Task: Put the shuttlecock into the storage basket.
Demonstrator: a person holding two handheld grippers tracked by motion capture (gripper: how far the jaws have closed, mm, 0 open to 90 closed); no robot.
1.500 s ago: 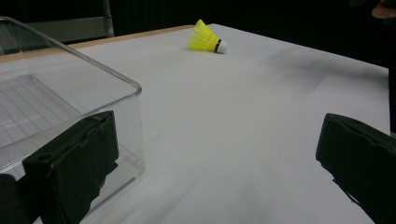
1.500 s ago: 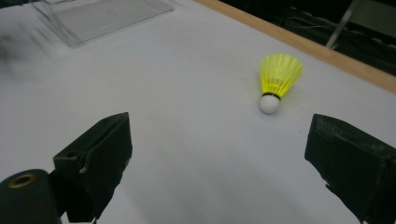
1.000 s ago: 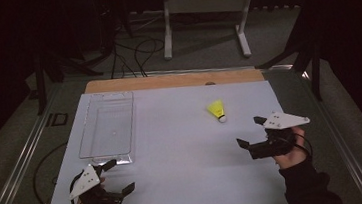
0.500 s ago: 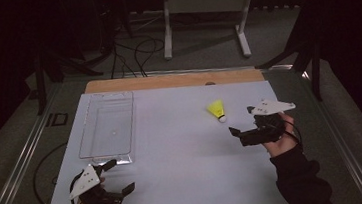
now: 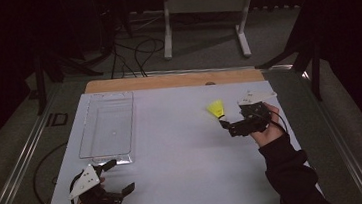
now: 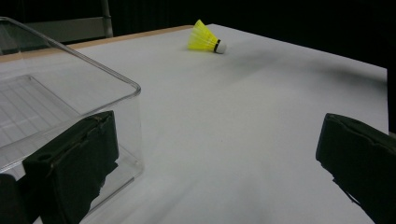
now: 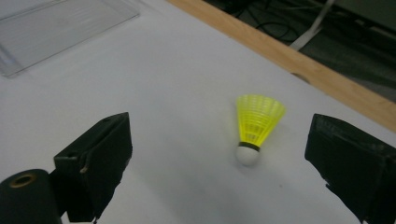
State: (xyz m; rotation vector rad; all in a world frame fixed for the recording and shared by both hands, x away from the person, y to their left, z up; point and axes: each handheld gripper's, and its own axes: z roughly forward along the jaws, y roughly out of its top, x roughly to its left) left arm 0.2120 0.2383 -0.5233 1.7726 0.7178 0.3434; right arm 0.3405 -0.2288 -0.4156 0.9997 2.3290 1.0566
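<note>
The right gripper (image 5: 232,125) has its jaws spread wide, framing the yellow shuttlecock (image 7: 254,127), which lies on its side on the white bench (image 5: 183,147), cork tip toward the gripper. A good grasp likely means closing gently on the cork, not the skirt, which would probably crush. The left gripper (image 5: 118,177), also released, rests beside the clear tray (image 5: 106,125), the likely destination.

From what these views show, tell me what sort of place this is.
Probably a lab or studio set up for recording demonstrations: a white table in a dark room, cables on the grey floor behind it, and a metal stand beyond.
</note>
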